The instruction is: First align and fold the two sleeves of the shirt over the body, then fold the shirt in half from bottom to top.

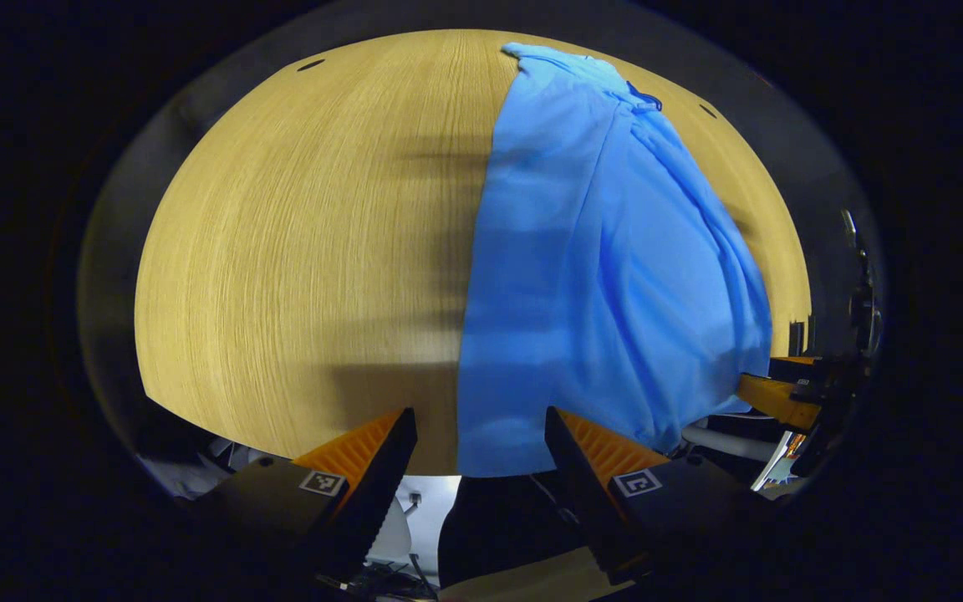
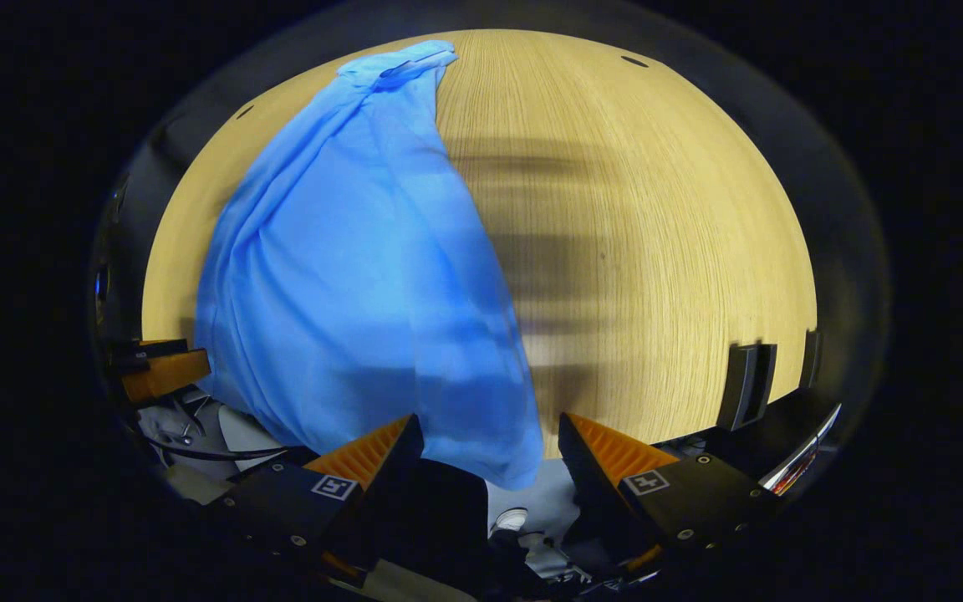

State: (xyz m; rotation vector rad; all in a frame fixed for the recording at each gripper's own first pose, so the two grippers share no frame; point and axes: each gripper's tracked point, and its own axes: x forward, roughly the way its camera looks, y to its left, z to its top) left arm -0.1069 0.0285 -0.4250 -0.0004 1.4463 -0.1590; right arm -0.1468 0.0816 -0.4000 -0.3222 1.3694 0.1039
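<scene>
Shirt on the table, stretched from near edge to far, hem hanging over the near edge. Left gripper near its left corner, right gripper near its right corner, jaws apart.

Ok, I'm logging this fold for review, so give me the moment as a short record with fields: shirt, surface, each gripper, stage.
shirt: blue shirt, folded into a narrow strip, bottom hem hanging over the near table edge
surface: wooden table
left gripper: jaws open, at the hem's left corner, holding nothing
right gripper: jaws open, at the hem's right corner
stage: sleeves look folded in; bottom-to-top fold not yet done
</scene>
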